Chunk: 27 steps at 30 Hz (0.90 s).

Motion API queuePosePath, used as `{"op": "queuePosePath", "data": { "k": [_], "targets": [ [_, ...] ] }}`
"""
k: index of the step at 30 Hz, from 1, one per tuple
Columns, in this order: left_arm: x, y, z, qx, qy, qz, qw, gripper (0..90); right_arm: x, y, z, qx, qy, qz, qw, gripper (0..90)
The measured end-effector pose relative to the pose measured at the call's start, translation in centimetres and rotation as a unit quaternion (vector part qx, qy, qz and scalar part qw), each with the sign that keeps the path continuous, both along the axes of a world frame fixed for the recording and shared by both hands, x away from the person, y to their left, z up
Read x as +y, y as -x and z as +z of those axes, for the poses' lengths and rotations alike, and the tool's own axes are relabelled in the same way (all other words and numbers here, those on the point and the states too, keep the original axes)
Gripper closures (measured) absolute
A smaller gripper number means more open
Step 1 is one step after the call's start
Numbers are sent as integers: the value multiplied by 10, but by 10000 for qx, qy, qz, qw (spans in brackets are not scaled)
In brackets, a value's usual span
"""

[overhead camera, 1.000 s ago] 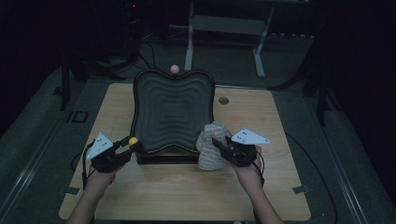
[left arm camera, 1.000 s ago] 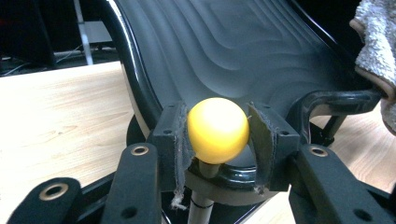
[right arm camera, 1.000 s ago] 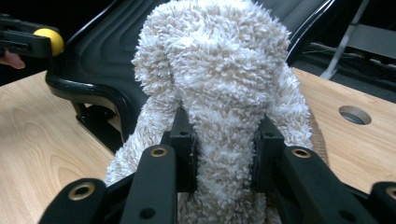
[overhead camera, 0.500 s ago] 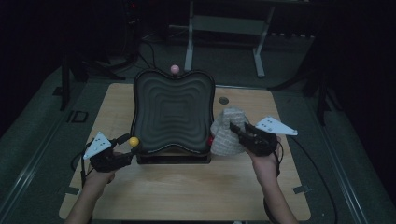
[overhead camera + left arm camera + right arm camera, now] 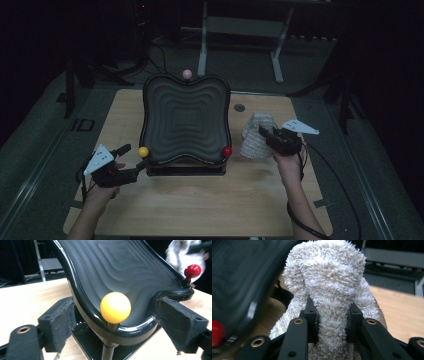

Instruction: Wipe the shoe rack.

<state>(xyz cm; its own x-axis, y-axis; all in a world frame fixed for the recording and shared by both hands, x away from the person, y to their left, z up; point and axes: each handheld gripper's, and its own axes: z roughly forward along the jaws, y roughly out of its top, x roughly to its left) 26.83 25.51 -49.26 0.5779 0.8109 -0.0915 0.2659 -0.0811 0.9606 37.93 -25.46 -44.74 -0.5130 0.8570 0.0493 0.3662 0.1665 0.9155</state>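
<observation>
A black tray (image 5: 185,120) with wavy ridges stands tilted on a stand, with a yellow knob (image 5: 143,151), a red knob (image 5: 227,151) and a pink knob (image 5: 187,74) at its corners. My left gripper (image 5: 134,161) is at the front left corner. Its jaws have just been opening and now stand open on either side of the yellow knob (image 5: 115,307), with the pads (image 5: 58,323) clear of it. My right gripper (image 5: 263,134) is to the right of the tray, shut on a fluffy white cloth (image 5: 329,277), which hangs bunched above the table.
The wooden table (image 5: 200,200) has a small round hole (image 5: 239,107) behind the cloth. A metal frame (image 5: 240,30) and cables lie on the dark floor beyond the table's far edge. The tray's red knob (image 5: 192,270) is near the cloth (image 5: 182,252).
My right gripper has carried the cloth rightward, away from the tray's front right corner, and the red knob now shows. The left jaws have spread apart around the yellow knob.
</observation>
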Motion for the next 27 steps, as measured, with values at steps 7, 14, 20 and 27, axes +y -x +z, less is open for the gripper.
{"op": "queuePosePath", "data": {
  "k": [7,14,20,27],
  "targets": [
    [-1,4,-10,68,-3,-63,10000,113,-2,-23,-53,674,184,-184,9974,695],
    [2,9,-16,101,16,-30,9999,112,-3,-33,-93,1206,352,-294,9916,675],
    [3,12,-20,127,12,-21,9999,112,0,-37,-91,1289,403,-203,9906,573],
    [3,14,-22,117,38,-35,9999,112,-1,-32,-75,924,344,-259,9948,343]
  ]
}}
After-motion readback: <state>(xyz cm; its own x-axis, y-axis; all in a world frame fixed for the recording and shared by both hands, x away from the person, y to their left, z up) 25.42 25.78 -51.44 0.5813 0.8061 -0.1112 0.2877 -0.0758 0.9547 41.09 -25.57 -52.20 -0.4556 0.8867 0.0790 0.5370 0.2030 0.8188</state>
